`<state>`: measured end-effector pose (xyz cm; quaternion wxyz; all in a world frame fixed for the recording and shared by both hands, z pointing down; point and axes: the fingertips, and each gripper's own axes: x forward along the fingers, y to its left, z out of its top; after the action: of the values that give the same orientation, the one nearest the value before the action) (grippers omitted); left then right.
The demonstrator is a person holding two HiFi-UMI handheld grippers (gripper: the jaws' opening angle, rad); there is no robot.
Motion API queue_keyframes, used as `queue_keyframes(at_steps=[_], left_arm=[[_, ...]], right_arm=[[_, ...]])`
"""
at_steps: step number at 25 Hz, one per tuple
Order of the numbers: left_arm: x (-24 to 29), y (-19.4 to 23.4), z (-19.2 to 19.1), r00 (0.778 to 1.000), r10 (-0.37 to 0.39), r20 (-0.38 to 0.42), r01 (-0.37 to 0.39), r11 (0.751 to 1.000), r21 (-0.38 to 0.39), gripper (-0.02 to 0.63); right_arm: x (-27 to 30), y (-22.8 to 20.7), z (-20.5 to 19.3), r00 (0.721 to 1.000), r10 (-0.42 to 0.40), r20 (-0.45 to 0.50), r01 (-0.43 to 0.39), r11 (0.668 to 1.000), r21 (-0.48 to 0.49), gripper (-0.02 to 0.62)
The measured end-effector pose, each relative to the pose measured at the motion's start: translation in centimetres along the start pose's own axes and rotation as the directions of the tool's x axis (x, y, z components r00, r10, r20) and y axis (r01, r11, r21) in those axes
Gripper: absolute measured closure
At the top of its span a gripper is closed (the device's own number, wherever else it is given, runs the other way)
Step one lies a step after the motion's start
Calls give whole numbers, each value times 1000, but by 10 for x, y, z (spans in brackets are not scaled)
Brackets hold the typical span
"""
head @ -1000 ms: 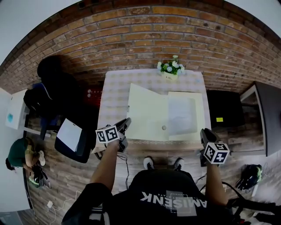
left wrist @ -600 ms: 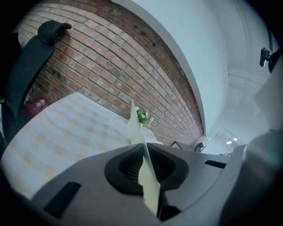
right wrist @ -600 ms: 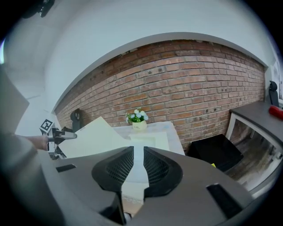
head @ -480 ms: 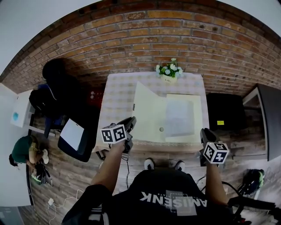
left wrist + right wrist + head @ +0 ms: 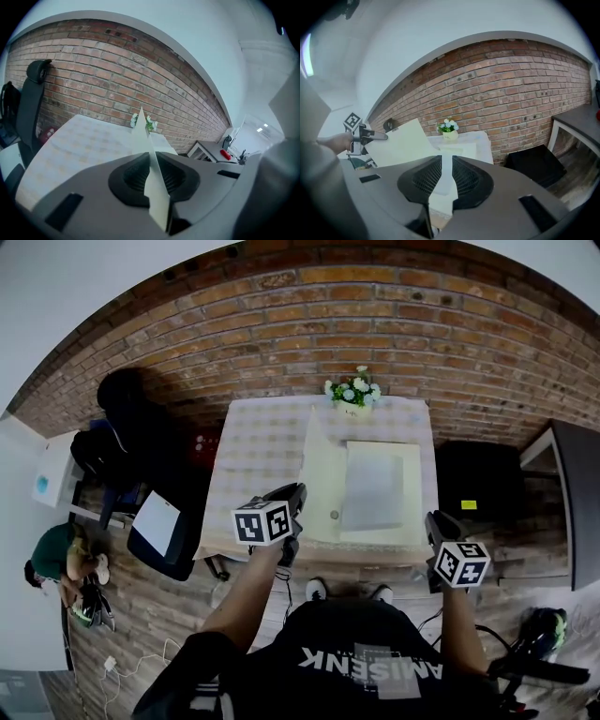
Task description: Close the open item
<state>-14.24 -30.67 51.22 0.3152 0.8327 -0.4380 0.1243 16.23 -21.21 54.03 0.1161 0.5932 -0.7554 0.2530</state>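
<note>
A pale yellow folder (image 5: pixel 412 493) lies open on the checked table (image 5: pixel 258 456), with a white sheet (image 5: pixel 373 488) on its right half. Its left cover (image 5: pixel 322 470) stands almost upright. My left gripper (image 5: pixel 296 495) is shut on that cover's near left edge; in the left gripper view the cover (image 5: pixel 151 173) runs edge-on between the pads of the left gripper (image 5: pixel 152 180). My right gripper (image 5: pixel 434 524) sits at the folder's near right corner. In the right gripper view a pale strip of the folder (image 5: pixel 445 180) is pinched between the right gripper's (image 5: pixel 443 187) pads, and the raised cover (image 5: pixel 401 143) shows at left.
A pot of white flowers (image 5: pixel 353 392) stands at the table's far edge against the brick wall. A black chair (image 5: pixel 141 427) is left of the table, a black cabinet (image 5: pixel 473 488) right of it. A person (image 5: pixel 56 554) sits on the floor at far left.
My left gripper has moved right and up with the cover, which swung from lying wide open to almost upright. The right gripper has stayed near the folder's near right corner.
</note>
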Motion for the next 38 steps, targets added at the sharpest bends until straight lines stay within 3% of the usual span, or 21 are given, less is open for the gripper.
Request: queue_keyframes(at_steps=[17,21,32,38], left_arm=[[64,-135,-23,999,36,-9,-34,989,143,523],[83,-160,-34,999,41,-19,-38,985,170,512],[140,-208,-74,993,97,-65,-73,950,302,476],[176,-227,-113,983,103,-150,-54,951,304,471]], right_arm=[[-26,-67,8,998,62,12,-62,998,11,497],[-25,-75,17,995,105,4,-104,994,-43,497],[-33,-109,4,990,127,-62,-132,986,-98,497],[-26,-118,-1,983,152,-100,-163,980,-117,497]])
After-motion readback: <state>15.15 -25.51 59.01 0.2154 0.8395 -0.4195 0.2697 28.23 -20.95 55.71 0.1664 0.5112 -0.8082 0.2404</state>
